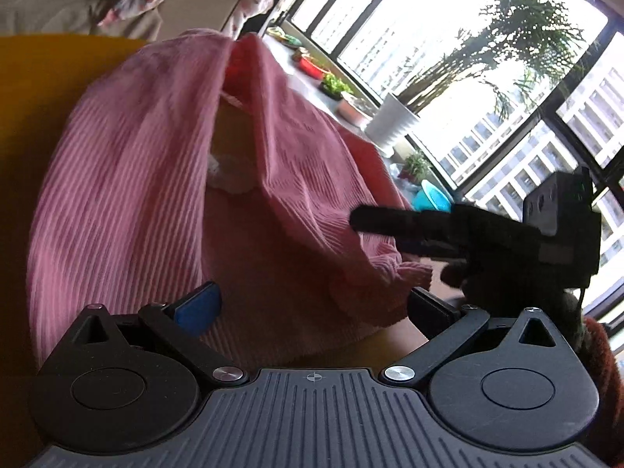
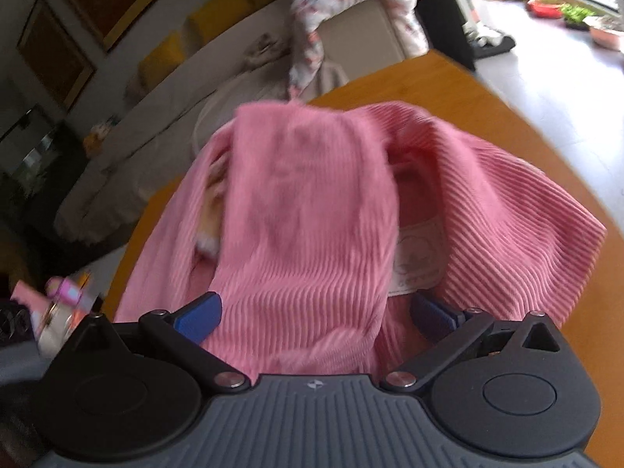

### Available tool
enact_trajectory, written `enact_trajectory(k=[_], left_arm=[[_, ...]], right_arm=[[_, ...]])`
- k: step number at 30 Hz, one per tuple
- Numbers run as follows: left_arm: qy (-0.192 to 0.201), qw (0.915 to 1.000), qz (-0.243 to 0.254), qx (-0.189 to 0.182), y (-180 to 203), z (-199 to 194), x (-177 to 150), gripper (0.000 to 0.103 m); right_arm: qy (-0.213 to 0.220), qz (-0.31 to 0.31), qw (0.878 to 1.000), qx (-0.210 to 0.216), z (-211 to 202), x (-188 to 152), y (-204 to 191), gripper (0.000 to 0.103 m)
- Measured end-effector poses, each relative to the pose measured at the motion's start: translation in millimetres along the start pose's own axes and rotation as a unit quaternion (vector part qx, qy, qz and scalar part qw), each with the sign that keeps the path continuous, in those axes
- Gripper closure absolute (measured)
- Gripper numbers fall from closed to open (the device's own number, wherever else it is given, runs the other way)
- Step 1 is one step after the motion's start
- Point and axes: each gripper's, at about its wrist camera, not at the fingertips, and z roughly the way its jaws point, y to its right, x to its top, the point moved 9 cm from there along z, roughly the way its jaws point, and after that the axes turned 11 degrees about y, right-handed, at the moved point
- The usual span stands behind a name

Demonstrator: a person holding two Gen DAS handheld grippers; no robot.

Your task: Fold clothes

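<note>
A yellow table point(image 2: 507, 124) carries a pink ribbed garment point(image 2: 304, 210), bunched and partly lifted above its surface. The left gripper point(image 1: 312, 308) stands wide open with pink cloth lying between its fingers. The right gripper point(image 2: 316, 312) is likewise spread wide, a fold of the garment draped between its blue pads point(image 2: 199, 314), beside a white label point(image 2: 417, 257).

Left gripper point(image 1: 312, 304) jaws wide apart, pink ribbed garment point(image 1: 128, 195) bunched between the blue pads point(image 1: 199, 306) and draped over the yellow table point(image 1: 35, 89). Right gripper point(image 1: 358, 220) reaching in from the right, fingers against a raised fold of the fabric; open or closed not discernible. White ribbed plant pot point(image 1: 392, 124) by the window point(image 1: 507, 78) behind.
</note>
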Motion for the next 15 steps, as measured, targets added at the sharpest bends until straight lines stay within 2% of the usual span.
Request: enact_trajectory(k=[4, 8, 10, 12, 15], left_arm=[[-0.003, 1.0, 0.0, -0.001, -6, -39, -25, 0.0], [0.0, 0.9999, -0.009, -0.007, -7, -65, -41, 0.0], [0.0, 0.9999, -0.013, -0.005, -9, -64, -38, 0.0], [0.001, 0.9997, -0.023, -0.009, -7, -62, -31, 0.0], [0.031, 0.998, -0.002, -0.056, 13, -63, -9, 0.0]], right_arm=[[-0.02, 0.005, 0.999, 0.025, -30, -32, -20, 0.0], [-0.01, 0.005, 0.999, 0.036, -45, -45, -28, 0.0], [0.009, 0.026, 0.999, 0.04, -47, -45, -24, 0.0], [0.001, 0.033, 0.998, 0.049, -45, -42, -23, 0.0], [-0.013, 0.014, 0.999, 0.047, -49, -36, -25, 0.0]])
